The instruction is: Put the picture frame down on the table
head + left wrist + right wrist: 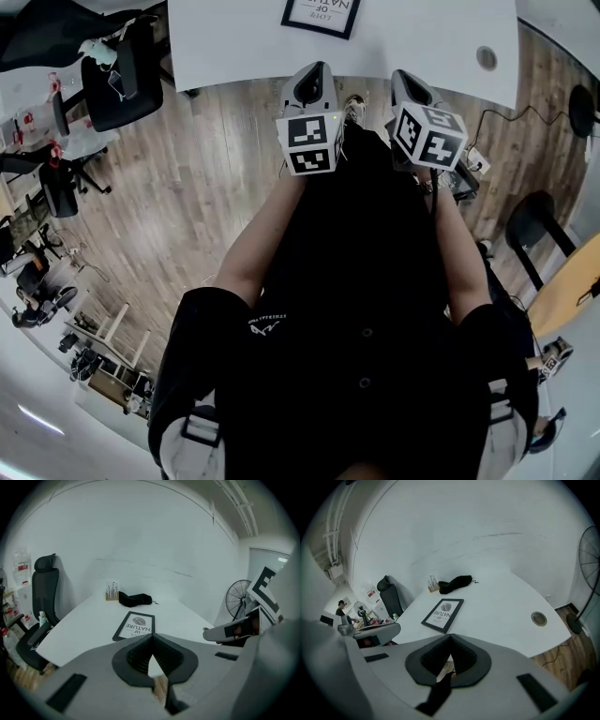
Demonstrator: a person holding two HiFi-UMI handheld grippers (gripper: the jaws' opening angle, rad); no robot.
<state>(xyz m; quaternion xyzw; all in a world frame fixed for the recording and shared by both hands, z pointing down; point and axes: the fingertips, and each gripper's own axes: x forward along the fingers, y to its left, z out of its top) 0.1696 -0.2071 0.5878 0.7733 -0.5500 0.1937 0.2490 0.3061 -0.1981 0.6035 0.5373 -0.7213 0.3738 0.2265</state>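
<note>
The black picture frame (321,16) with a white print lies flat on the white table (422,47), near its front edge. The left gripper view shows the frame (134,626) just beyond the jaws, and in the right gripper view the frame (443,614) lies ahead and a little left. My left gripper (309,103) and right gripper (417,108) hang side by side in front of the body, short of the table edge. Both are shut with nothing held; the left gripper (151,639) and right gripper (450,637) show their tips meeting.
A black pouch (135,599) and a small wooden pen holder (111,594) sit at the table's far side. A round cable grommet (539,618) is in the tabletop to the right. A black office chair (44,592) stands left of the table, a fan (238,603) to the right.
</note>
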